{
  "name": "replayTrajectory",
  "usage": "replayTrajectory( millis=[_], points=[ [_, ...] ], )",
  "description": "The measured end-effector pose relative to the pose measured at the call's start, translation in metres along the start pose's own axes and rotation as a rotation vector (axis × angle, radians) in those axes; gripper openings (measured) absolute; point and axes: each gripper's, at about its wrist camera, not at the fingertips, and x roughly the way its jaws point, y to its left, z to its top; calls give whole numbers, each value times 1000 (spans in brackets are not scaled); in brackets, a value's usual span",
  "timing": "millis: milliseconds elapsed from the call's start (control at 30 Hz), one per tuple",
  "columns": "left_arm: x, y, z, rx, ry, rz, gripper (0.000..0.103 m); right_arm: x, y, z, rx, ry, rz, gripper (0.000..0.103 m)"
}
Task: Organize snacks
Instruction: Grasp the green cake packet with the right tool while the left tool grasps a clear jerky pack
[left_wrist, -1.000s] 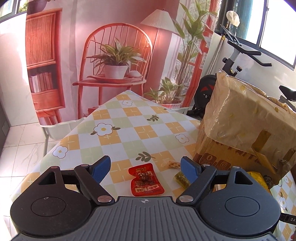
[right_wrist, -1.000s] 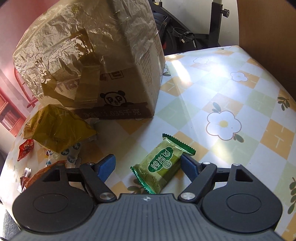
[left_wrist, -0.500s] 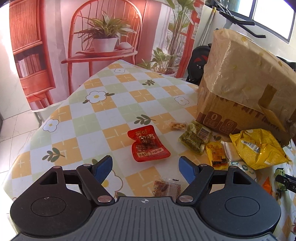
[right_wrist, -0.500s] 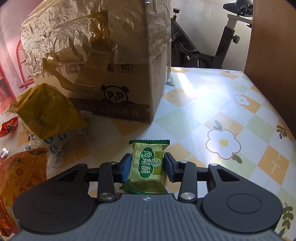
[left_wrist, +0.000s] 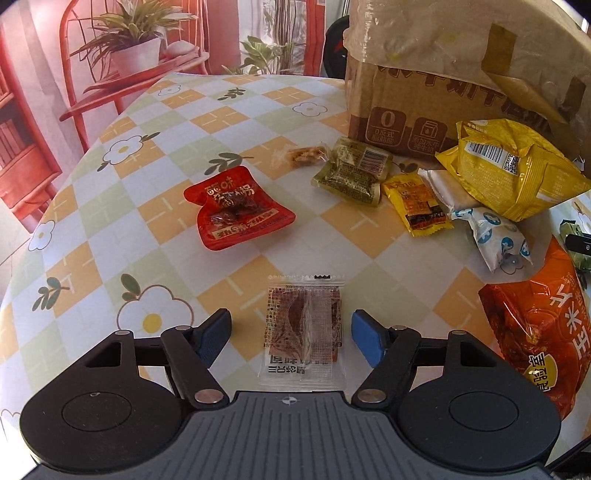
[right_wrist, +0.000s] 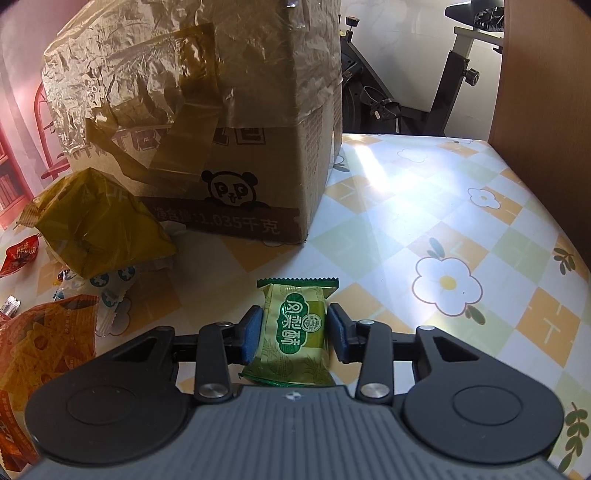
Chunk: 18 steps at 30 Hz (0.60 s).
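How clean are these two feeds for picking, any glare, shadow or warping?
Left wrist view: sharp, evenly lit; the clear packet glints slightly, its print still readable; fisheye bends the table edge. Right wrist view: a bright sun patch washes out the tablecloth; the cardboard box face and green snack sit in shadow, still legible.

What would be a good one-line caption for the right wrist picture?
Right gripper clamped on a green snack packet, in front of a taped cardboard box on the flowered tablecloth.
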Motion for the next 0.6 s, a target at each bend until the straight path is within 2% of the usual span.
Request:
replayTrajectory(
  millis=[67, 133, 400, 600],
  points=[
    [-1, 0, 2, -3, -19, -10, 48, 0, 0, 0, 1, 0, 0, 41],
    [-2, -1, 6, -16, -16, -7, 40, 0, 0, 0, 5, 0, 2, 41],
    [-19, 3, 14, -69, -99, -18, 39, -6, 2, 2, 21, -11, 28, 38],
    [-47, -4, 34, -55, -197, -32, 39, -23, 14, 10, -26, -62, 59, 38]
  ],
)
